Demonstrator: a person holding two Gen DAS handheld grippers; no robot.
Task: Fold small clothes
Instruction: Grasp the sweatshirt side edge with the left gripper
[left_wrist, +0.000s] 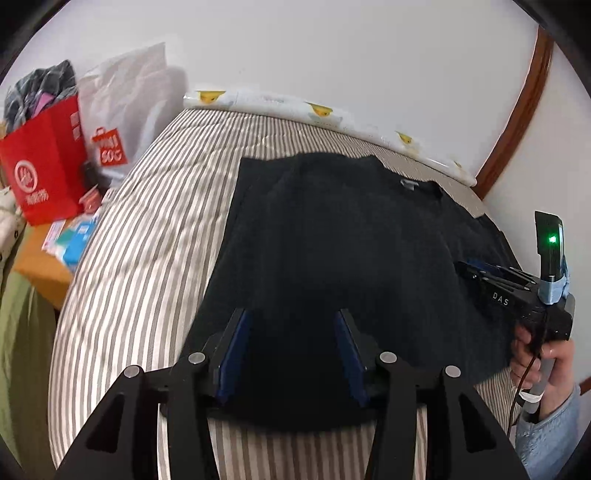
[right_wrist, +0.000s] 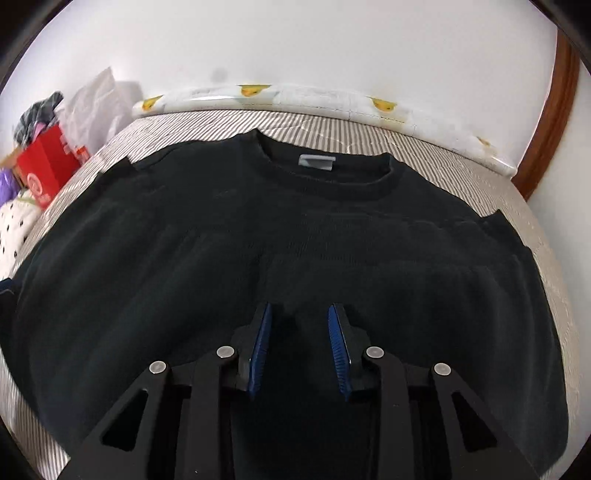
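Black shirt (right_wrist: 280, 258) lay flat on the striped bed (left_wrist: 147, 236), collar toward the wall (left_wrist: 332, 55). Left gripper (left_wrist: 291, 321) and right gripper (right_wrist: 300, 314) both hovered over the hem, jaws apart, holding nothing. Fabric looked soft, light and limp — likely best pinched at a hem corner or sleeve edge. Red bag (left_wrist: 44, 170) and clutter sat beside the bed, left.
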